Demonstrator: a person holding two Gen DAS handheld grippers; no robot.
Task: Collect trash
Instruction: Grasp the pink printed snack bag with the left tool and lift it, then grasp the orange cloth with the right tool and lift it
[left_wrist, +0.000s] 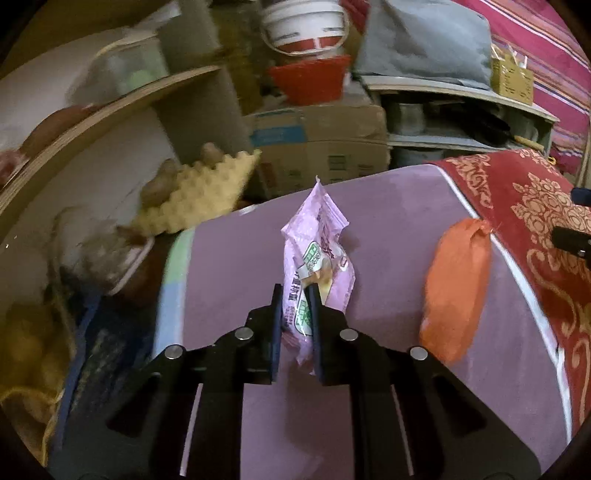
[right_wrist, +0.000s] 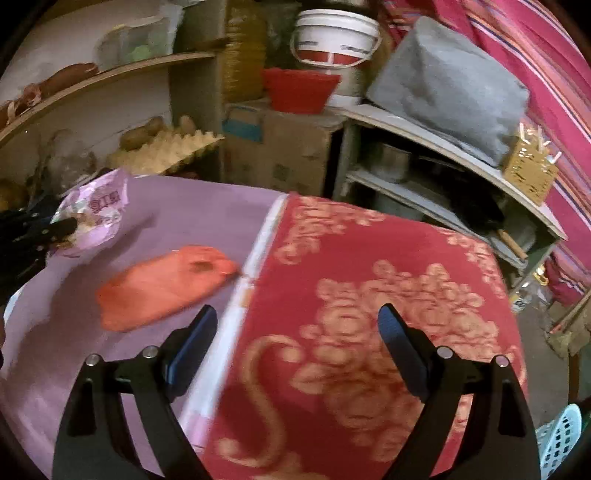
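Gripping a crumpled pink wrapper (left_wrist: 317, 258) with green-and-white print, my left gripper (left_wrist: 295, 295) holds it upright above the purple sheet (left_wrist: 229, 258), near its far edge. My right gripper (right_wrist: 297, 325) gapes empty; an orange bag (right_wrist: 166, 284) lies beside the sheet's white border.

We see a pale pink wrapper (left_wrist: 317, 254) printed with green and white, an orange bag (right_wrist: 166, 284) on our lilac sheet (left_wrist: 388, 221), a red blanket (right_wrist: 369, 314) with peach floral scrolls, and a white-and-red bucket (right_wrist: 336, 37).
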